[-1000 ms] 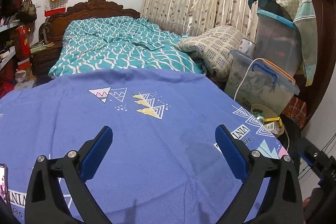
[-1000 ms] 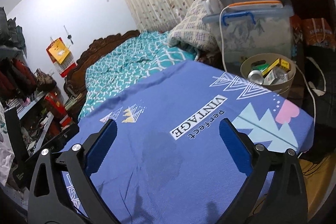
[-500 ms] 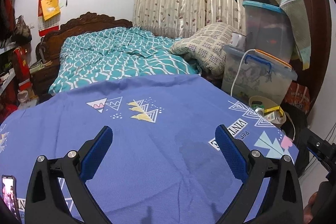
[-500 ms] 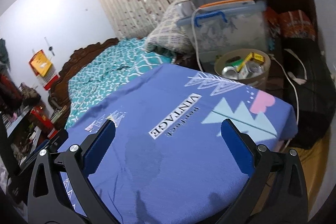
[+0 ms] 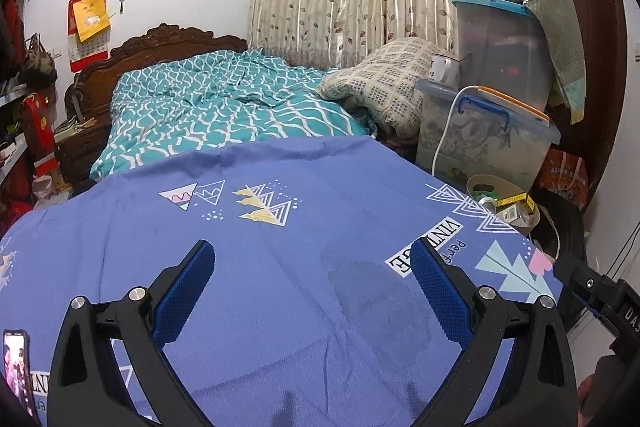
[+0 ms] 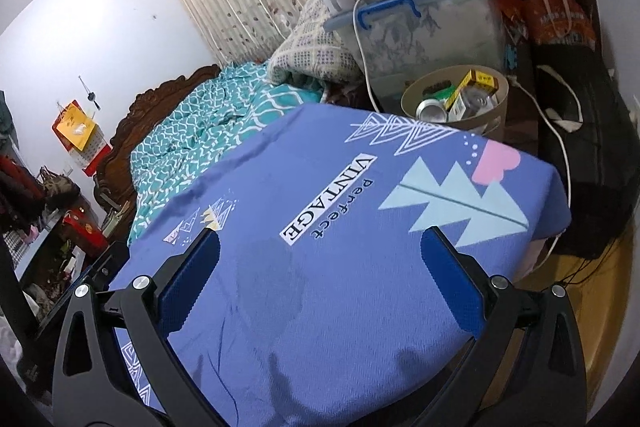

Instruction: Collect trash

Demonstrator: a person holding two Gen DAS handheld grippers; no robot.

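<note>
Tan round bin (image 6: 460, 107), already holding a can (image 6: 431, 111) and small boxes, on the floor just past the blue-clothed worktop (image 6: 320, 227), likely for easy drops. Both left tool (image 5: 310, 291) and right tool (image 6: 320, 279) wide open, empty, above bare cloth. Storage tubs (image 6: 420, 23) and white cable (image 6: 362, 59) crowding behind.

Trash bin (image 6: 456, 107), filled

We see it upright past the blue cloth's corner at one o'clock, holding a can (image 6: 431, 113) and cartons (image 6: 478, 83).
</note>
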